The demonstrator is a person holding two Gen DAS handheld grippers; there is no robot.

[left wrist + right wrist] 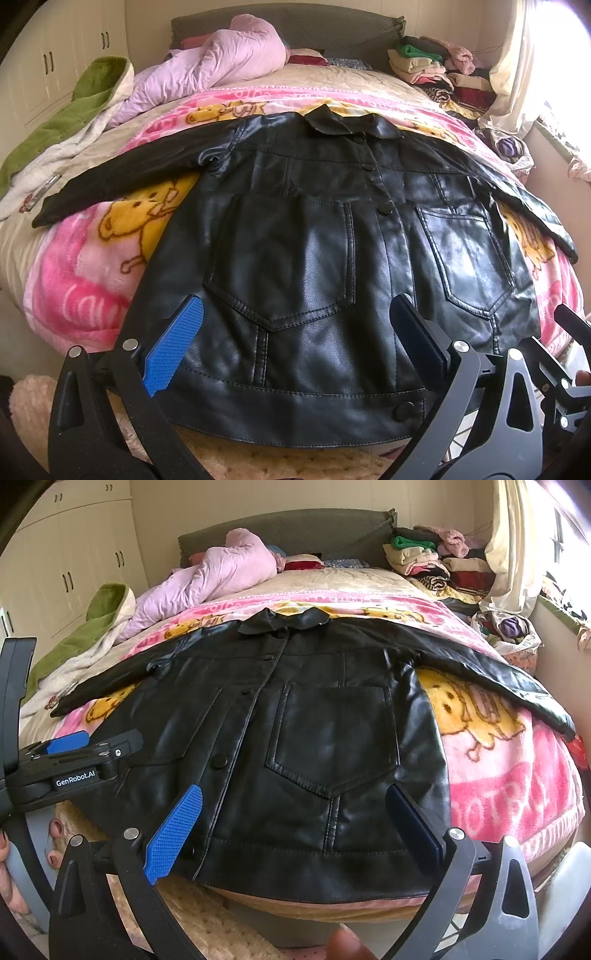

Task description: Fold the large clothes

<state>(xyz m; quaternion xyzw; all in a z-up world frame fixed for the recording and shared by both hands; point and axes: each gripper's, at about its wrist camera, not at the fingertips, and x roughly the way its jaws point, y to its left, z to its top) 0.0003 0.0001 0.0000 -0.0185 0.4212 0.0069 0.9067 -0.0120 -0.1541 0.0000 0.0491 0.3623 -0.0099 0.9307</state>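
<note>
Lying flat beyond spread fingers (173, 343): jacket (314, 240).

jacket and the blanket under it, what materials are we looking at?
Black jacket: looks like leather or faux leather, which one is unclear; smooth, semi-gloss, with soft window highlights, fine creases and raised stitched seams around the pockets. Snap buttons look matte, material unclear.
Pink cartoon blanket: looks like plush fleece; fuzzy matte pile with no shine, printed yellow bear figures.

Your two wrist cameras look from the near bed (92, 280) edge toward the far headboard (295, 528), both sharing the close black jacket (314, 240).
</note>
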